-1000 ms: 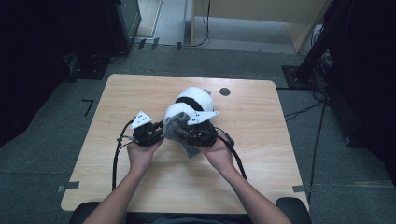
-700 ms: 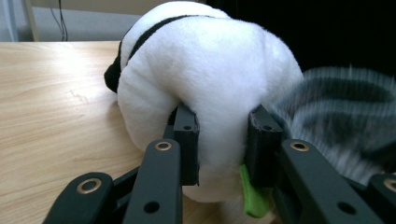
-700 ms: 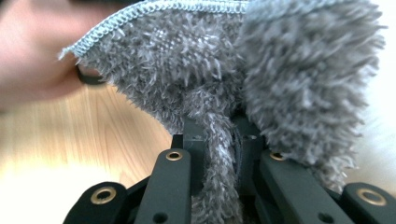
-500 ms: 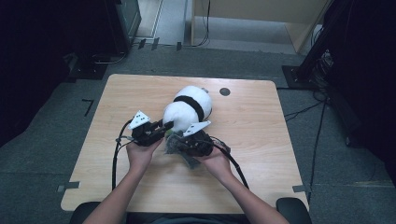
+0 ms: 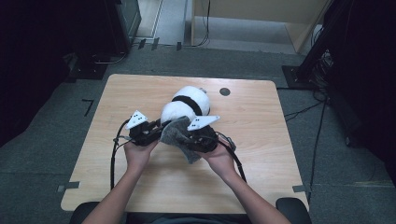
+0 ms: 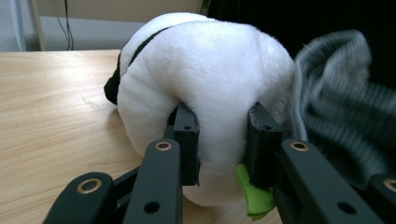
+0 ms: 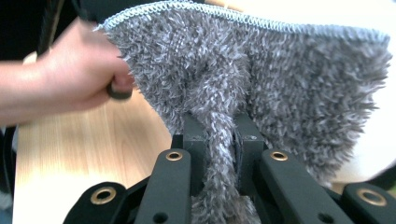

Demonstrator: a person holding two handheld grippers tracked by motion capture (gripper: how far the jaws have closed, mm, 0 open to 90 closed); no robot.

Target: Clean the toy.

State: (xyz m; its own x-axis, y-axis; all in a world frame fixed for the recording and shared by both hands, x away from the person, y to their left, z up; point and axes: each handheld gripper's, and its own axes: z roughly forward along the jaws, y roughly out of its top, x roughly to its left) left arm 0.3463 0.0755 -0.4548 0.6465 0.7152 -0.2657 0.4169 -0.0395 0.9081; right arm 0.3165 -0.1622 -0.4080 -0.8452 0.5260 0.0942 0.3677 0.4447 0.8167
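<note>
While the left gripper (image 5: 156, 132) pinches a fold of the white plush toy (image 5: 187, 105) near the middle of the wooden table (image 5: 261, 154), the right gripper (image 5: 189, 138) brings the grey cloth (image 5: 180, 135) up against it. In the left gripper view the jaws are closed tight on the plush toy's soft white body (image 6: 205, 84), with a scrap of green felt (image 6: 252, 191) peeking out beside the jaw below. Over in the right gripper view, the jaws are clamped on a bunched pleat of the shaggy cloth (image 7: 243, 79), which fans out wide above them, and the person's other hand (image 7: 70, 79) sits just beyond.

So where are we? Both grips are made: toy steadied, cloth in hand, and the cloth looks to be touching the toy's near side. I'd call that the start of the wiping, or perhaps draping. The black band (image 5: 187, 103) and the far half of the toy are uncovered, so most of the surface looks yet to be done.
</note>
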